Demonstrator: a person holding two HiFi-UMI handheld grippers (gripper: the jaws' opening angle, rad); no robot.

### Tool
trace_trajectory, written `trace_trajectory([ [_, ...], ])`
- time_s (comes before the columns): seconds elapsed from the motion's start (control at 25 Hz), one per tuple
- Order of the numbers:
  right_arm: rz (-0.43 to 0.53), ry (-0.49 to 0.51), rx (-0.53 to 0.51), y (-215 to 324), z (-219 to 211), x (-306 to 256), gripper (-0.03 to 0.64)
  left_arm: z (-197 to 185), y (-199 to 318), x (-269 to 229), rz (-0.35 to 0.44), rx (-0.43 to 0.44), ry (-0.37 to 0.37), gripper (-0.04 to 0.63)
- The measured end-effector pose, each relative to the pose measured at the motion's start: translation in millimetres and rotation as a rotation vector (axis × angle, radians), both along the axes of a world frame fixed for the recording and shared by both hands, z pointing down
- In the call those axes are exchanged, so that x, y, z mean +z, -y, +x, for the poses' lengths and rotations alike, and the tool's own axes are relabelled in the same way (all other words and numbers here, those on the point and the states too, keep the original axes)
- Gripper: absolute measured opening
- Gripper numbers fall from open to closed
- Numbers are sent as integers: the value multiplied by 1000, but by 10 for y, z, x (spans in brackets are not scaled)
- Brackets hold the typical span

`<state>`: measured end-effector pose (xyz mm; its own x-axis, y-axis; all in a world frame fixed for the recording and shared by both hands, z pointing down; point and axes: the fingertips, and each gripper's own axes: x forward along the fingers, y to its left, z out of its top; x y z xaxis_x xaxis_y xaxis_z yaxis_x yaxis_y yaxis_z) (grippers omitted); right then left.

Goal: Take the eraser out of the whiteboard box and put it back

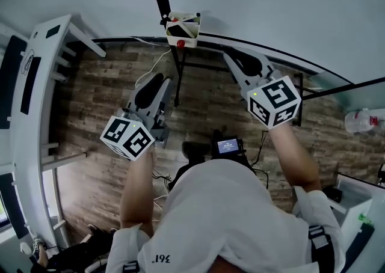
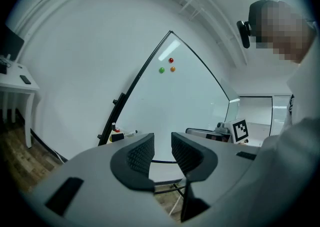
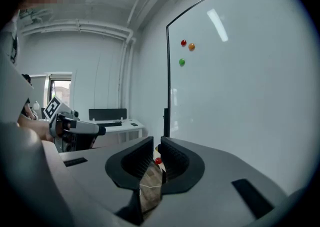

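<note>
- A person in a white shirt (image 1: 222,217) looks steeply down, holding a grey two-jaw gripper in each hand. Both grippers aim at a large white whiteboard (image 1: 271,1) on the far side.
- A small white open-topped plastic whiteboard box (image 1: 183,30) hangs at the board's lower edge, far centre. It sits between the lines of the two grippers and apart from both.
- Dark and white pens (image 1: 187,18) stick up in the box, and a red round piece (image 1: 180,43) sits at its near face.
- The eraser cannot be told apart among the contents. It is judged to be inside the box, not yet taken out.
- The left gripper (image 1: 155,85) hovers near and to the left of the box. Its jaws are well apart with nothing between them.
- The right gripper (image 1: 237,60) hovers to the right of the box, tipped slightly down. Its jaws stand close together with a narrow, empty gap, and the box shows far off through it.
- The step in hand, as judged, is the reach toward the box.
- To do it well, the right jaws should spread wider than the eraser before entering. They should come in from above, keep clear of the pens, and close on the eraser's long sides.
</note>
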<state>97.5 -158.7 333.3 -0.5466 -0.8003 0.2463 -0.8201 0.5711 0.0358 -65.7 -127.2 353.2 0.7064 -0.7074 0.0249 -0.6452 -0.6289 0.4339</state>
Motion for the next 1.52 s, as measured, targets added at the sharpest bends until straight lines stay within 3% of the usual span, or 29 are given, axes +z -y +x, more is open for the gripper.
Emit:
trace_trajectory([
  [0.68, -102, 87, 50, -534, 193, 344, 57, 27, -537, 282, -84, -1, -32, 114],
  [1.52, -194, 44, 47, -819, 231, 795, 41, 223, -971, 698, -193, 58, -21, 114],
])
